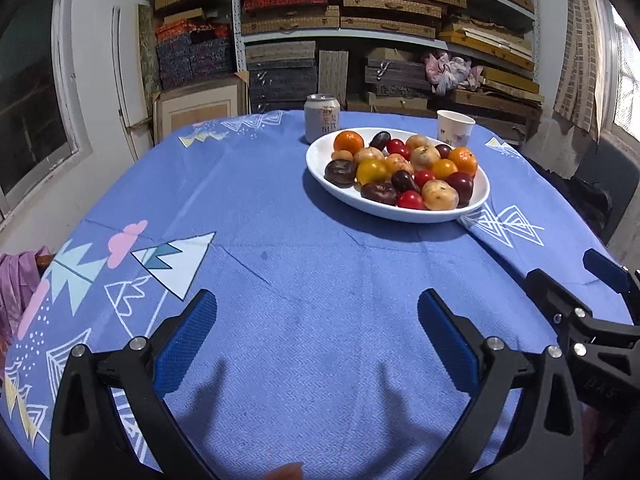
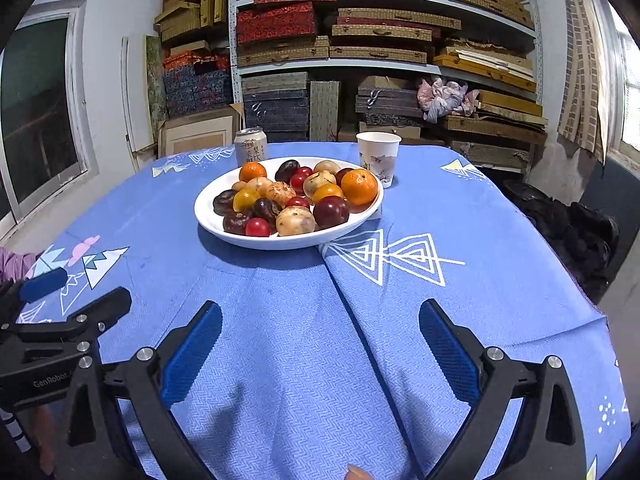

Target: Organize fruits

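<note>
A white oval plate point(image 1: 320, 156) point(image 2: 208, 216) stands on the blue tablecloth, far from both grippers. It holds several fruits: oranges point(image 1: 349, 141) point(image 2: 359, 186), red cherry tomatoes point(image 1: 410, 200) point(image 2: 257, 227), dark plums point(image 1: 460, 183) point(image 2: 330, 211), pale brown fruits point(image 1: 440, 195) point(image 2: 295, 221) and a yellow one point(image 1: 372, 170) point(image 2: 245, 199). My left gripper point(image 1: 316, 320) is open and empty, low over the cloth near the front. My right gripper point(image 2: 320, 328) is open and empty too, beside the left one.
A drink can point(image 1: 322, 117) point(image 2: 251, 145) and a paper cup point(image 1: 455, 127) point(image 2: 378, 157) stand behind the plate. A fold in the tablecloth point(image 2: 344, 280) runs from the plate toward me. Shelves with stacked boxes point(image 2: 360, 40) fill the back wall.
</note>
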The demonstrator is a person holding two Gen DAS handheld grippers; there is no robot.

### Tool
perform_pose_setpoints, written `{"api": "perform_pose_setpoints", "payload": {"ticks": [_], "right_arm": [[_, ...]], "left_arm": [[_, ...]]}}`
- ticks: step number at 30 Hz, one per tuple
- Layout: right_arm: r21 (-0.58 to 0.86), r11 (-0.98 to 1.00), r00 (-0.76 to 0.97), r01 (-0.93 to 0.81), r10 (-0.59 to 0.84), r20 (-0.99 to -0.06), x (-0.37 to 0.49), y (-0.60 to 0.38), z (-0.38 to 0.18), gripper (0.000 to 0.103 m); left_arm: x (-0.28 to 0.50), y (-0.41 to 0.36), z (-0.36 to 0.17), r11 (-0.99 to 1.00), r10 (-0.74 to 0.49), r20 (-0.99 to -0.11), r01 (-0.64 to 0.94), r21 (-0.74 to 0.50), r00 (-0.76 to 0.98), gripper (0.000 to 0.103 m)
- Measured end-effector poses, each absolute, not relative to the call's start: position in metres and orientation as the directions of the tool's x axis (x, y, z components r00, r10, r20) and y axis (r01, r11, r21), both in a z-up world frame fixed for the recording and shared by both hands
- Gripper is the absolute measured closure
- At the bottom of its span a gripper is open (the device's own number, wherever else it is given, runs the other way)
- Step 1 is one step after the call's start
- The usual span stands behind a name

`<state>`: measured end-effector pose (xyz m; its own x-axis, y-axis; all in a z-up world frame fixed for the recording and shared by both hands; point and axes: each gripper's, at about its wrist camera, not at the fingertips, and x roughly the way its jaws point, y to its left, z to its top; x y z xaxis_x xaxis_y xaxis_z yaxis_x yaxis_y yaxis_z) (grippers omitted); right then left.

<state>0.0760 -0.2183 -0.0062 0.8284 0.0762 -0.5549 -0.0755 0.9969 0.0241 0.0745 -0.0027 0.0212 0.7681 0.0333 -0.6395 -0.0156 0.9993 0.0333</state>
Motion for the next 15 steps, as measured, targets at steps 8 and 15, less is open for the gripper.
{"api": "perform_pose_setpoints", "payload": {"ticks": [8, 15], "right_arm": [[0.019, 0.997, 0.816, -0.079, 0.076, -0.572, 0.0778, -0.2166, -0.0075, 0.003], [0.017, 0.997, 0.818, -0.077, 0.072, -0.57, 0.0774, -0.217, -0.0071, 0.003]], "left_arm": [[0.0742, -0.0075, 0.0206, 0.998, 0.054, -0.634, -0.016, 0.065, 0.771, 0.004], [0.0731, -0.006, 0.0208, 0.998, 0.05, -0.63, -0.017, 0.057, 0.775, 0.004]]}}
